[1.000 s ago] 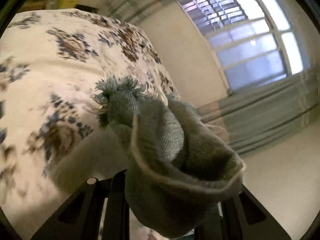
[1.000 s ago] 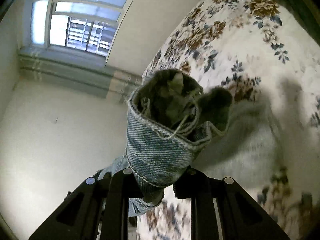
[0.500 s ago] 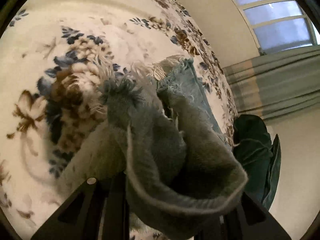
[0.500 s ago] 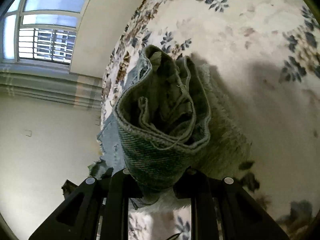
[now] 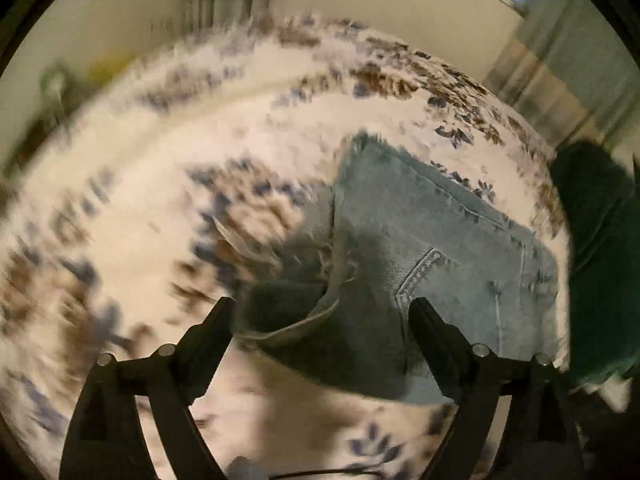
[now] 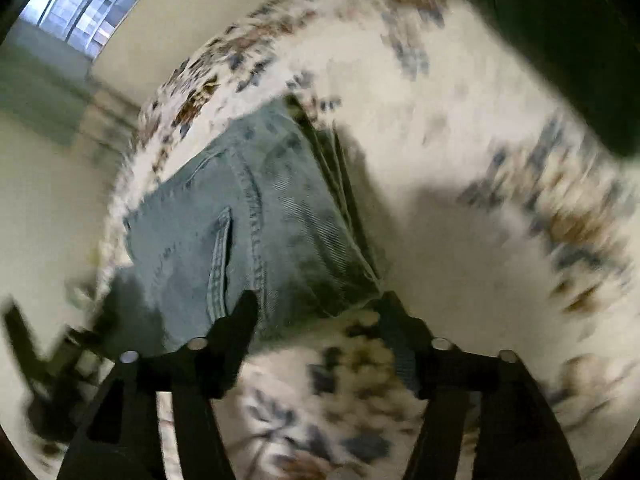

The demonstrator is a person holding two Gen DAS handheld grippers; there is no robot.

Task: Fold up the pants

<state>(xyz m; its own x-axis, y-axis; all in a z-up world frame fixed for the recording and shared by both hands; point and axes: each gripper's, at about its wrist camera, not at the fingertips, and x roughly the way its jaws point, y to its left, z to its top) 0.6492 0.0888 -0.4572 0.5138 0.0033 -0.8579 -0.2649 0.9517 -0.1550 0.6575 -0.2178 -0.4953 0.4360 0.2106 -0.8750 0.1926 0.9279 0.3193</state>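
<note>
The light blue denim pants lie folded on the floral bedspread, with a frayed hem at the far end and a back pocket showing. My left gripper is open, its jaws spread wide over the near edge of the pants, holding nothing. In the right wrist view the pants lie flat ahead. My right gripper is open and empty just above their near edge. Both views are blurred by motion.
The bedspread covers a bed that drops off near the pants. A dark green cloth heap lies to the right of the pants in the left wrist view. A curtained window and plain walls stand behind.
Both grippers opened and let go of the denim they held. The pants now lie folded on the bed, and both grippers have pulled back.
</note>
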